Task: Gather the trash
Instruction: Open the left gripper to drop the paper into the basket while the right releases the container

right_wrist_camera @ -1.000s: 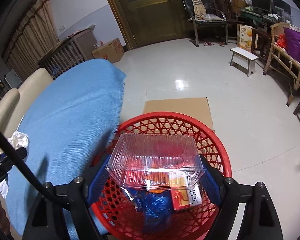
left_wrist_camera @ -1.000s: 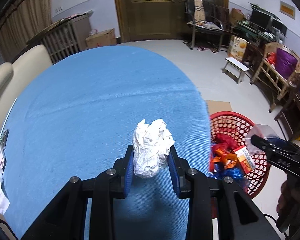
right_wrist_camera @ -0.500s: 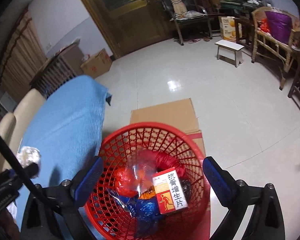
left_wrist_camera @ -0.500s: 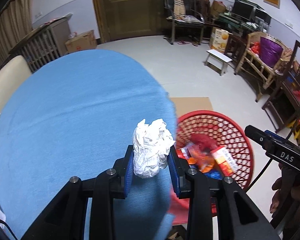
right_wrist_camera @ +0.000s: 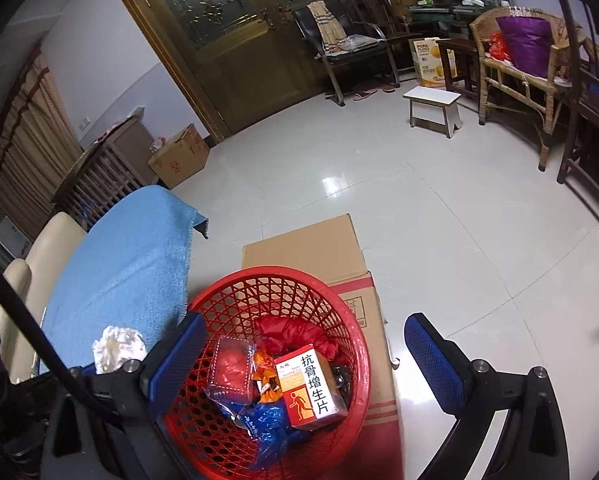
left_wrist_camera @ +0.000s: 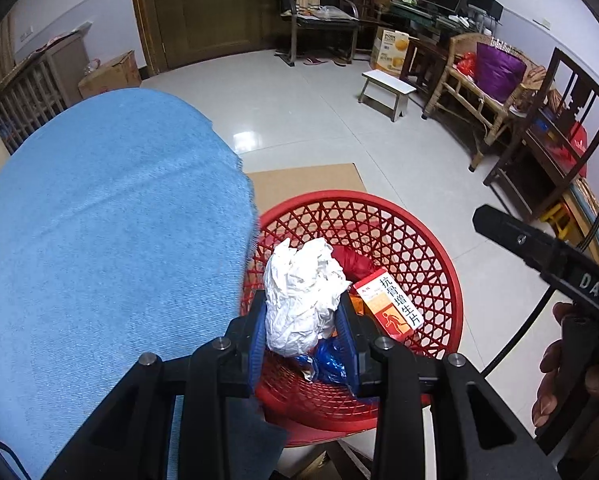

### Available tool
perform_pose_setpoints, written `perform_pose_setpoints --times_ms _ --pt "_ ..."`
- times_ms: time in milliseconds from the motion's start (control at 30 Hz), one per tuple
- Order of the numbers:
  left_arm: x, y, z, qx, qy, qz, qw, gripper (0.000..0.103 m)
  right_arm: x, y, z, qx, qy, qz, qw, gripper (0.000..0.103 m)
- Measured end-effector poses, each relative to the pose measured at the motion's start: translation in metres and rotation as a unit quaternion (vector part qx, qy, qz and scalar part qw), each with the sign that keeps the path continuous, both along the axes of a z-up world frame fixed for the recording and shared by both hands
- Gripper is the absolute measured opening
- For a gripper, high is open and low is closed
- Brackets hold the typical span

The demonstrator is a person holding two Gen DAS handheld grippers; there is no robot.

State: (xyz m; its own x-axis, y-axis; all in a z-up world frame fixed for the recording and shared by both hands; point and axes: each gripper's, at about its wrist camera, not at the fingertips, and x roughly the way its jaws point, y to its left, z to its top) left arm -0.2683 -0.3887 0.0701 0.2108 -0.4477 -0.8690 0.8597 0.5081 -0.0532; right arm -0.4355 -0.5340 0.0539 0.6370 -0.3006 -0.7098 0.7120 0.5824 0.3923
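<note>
Now, left gripper (left_wrist_camera: 302, 326) clamping crumpled paper (left_wrist_camera: 304, 295) over red basket (left_wrist_camera: 439, 264), right gripper (right_wrist_camera: 303, 354) wide apart, empty.

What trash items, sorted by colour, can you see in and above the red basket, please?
White: 1, crumpled paper in the left gripper
Red: 2, red bag, clear box with red contents
Orange: 2, medicine box, orange wrapper
Blue: 1, blue wrapper
Total: 6

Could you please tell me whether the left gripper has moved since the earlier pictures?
Yes: the left gripper, holding crumpled paper, moved off the blue cloth to above the red basket.
</note>
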Motion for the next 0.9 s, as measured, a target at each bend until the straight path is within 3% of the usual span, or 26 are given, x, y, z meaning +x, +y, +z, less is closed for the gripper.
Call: perform_pose_setpoints --times_ms 167,300,400,500,900 --pt "-0.002 -0.011 -0.008 0.007 0.016 -0.009 0.9998 0.037 -0.006 0.002 0.008 -0.007 -0.013 -0.005 1.0 0.101" --pt "-0.002 -0.026 -0.018 0.018 0.031 -0.006 0.9993 0.072 -0.014 0.0 0.025 -0.025 -0.023 -0.013 0.999 0.101" --pt "-0.007 -0.035 -0.022 0.035 0.025 -0.02 0.9989 0.072 -0.022 0.001 0.039 -0.045 -0.03 -0.021 0.998 0.101" --pt "-0.01 -0.029 -0.015 0.027 0.017 -0.023 0.9992 0.072 -0.026 0.006 0.051 -0.058 -0.037 -0.022 0.997 0.101" --pt "0.022 0.047 0.009 -0.005 -0.004 0.051 0.9987 0.074 -0.01 0.045 0.059 -0.079 -0.013 0.001 0.997 0.101"
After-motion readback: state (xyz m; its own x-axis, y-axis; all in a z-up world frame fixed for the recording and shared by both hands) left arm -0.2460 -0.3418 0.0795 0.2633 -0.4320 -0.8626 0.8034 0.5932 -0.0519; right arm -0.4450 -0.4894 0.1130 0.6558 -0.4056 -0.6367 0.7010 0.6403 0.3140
